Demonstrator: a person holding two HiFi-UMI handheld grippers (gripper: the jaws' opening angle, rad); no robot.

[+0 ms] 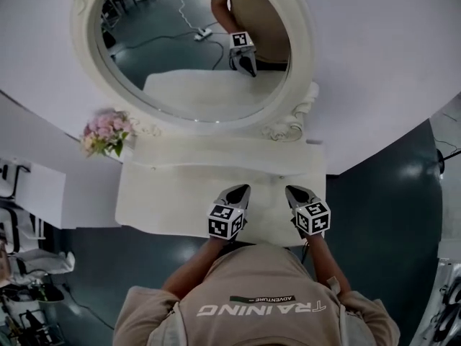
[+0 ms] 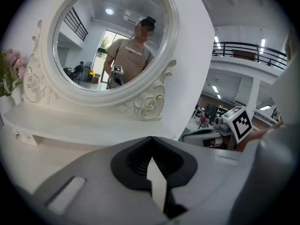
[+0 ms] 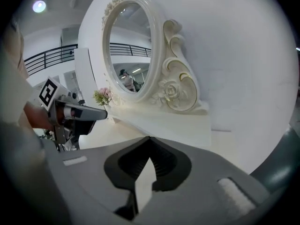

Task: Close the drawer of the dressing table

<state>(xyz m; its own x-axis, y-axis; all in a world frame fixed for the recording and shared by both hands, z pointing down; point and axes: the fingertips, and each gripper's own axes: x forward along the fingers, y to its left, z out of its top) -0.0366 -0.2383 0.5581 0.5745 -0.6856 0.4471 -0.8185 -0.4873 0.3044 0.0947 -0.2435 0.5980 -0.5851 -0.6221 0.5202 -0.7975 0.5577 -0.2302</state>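
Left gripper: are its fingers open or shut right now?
Shut. In the left gripper view, the left gripper has its fingers meeting at the tips with nothing between them, above the dressing table top.

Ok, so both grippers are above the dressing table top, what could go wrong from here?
1. The drawer shows in no view, so reaching down for it is blind. The left gripper or right gripper, both with jaws shut, might knock the front edge of the dressing table.
2. The grippers sit close side by side and could bump each other.
3. A hard shove may shake the flowers at the table's back left.
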